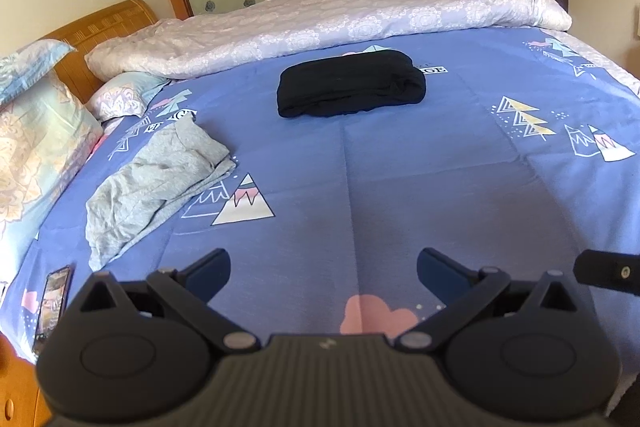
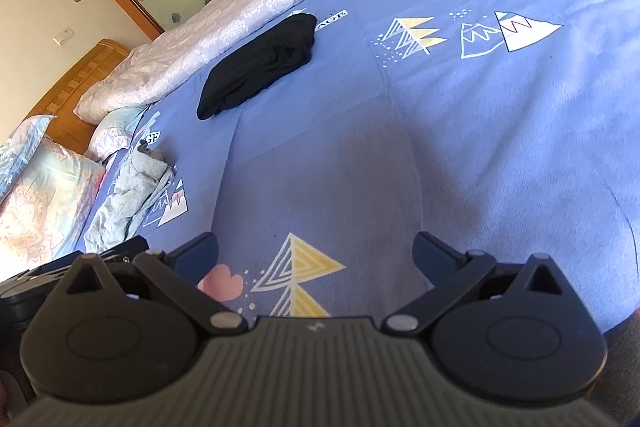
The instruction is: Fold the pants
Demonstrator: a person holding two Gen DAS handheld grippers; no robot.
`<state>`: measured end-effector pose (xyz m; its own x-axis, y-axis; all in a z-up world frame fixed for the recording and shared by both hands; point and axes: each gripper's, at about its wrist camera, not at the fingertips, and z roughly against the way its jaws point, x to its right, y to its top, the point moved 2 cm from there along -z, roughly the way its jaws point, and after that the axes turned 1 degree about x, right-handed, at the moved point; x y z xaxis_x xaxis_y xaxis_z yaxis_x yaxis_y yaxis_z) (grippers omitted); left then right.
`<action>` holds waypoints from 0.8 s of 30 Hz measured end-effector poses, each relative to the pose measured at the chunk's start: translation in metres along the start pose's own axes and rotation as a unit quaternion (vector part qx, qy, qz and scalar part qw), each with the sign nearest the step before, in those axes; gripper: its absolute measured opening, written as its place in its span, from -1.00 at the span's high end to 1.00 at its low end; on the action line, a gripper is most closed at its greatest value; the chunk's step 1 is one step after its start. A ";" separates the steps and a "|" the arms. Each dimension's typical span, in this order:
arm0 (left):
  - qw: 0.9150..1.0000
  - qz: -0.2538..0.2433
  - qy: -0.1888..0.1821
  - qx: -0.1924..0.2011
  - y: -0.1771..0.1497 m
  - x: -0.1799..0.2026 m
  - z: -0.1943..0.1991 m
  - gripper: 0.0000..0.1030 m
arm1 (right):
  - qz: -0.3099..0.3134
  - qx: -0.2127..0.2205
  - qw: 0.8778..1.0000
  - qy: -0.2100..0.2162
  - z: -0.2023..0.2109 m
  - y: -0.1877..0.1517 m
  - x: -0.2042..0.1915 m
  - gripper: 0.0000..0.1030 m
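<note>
your left hand-held gripper [image 1: 323, 269] and right hand-held gripper [image 2: 315, 253] hang released; the grey pants [image 1: 152, 183] near the bed's [image 1: 400, 187] head edge look soft, limp: pinch the waistband

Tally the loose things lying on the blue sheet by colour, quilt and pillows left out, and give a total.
Black: 1, the folded black pants, set apart near the quilt.
Grey: 1, the crumpled grey garment, unfolded, on the pillow side.
Dark with a lit screen: 1, the phone, by the sheet's near edge.
Total: 3
</note>
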<state>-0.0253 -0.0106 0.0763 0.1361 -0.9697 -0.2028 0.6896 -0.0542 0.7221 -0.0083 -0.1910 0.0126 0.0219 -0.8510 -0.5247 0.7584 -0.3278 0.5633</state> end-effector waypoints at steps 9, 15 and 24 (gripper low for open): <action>1.000 -0.008 0.006 -0.005 -0.005 -0.002 -0.005 -1.00 | 0.000 -0.006 1.000 0.003 0.000 0.000 0.003 -1.00; 1.000 -0.007 0.004 -0.008 -0.007 -0.004 -0.006 -1.00 | 0.000 -0.009 1.000 0.006 -0.001 -0.001 0.003 -1.00; 1.000 -0.014 0.015 -0.011 -0.010 -0.004 -0.008 -1.00 | 0.001 -0.011 1.000 0.010 0.000 -0.001 0.002 -1.00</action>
<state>-0.0272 -0.0040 0.0649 0.1368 -0.9603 -0.2433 0.7089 -0.0767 0.7011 -0.0090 -0.1927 0.0107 0.0359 -0.8434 -0.5361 0.7722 -0.3171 0.5506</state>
